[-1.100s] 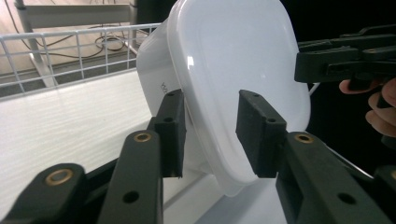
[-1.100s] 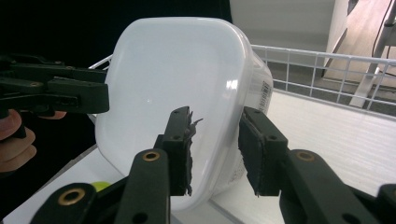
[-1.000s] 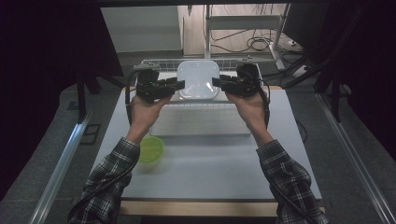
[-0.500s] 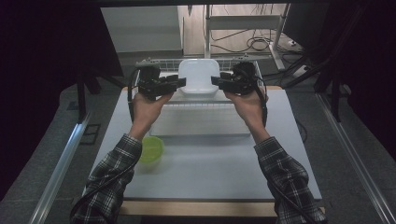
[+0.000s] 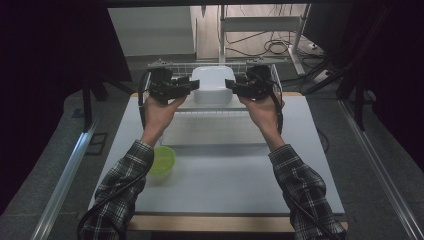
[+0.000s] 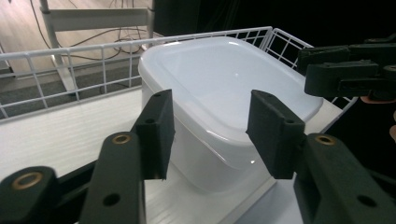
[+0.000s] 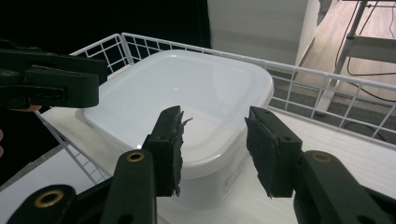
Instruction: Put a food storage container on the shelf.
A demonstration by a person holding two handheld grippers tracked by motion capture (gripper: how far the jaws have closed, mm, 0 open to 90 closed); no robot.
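While both hands hover raised, left claw (image 5: 192,86) released, right claw (image 5: 231,85) released, flanking container (image 5: 212,82).

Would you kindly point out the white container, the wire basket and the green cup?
white container (image 5: 213,80), high view, middle of its lid
wire basket (image 6: 70,49), left gripper view, top rim wire
green cup (image 5: 162,159), high view, its inside
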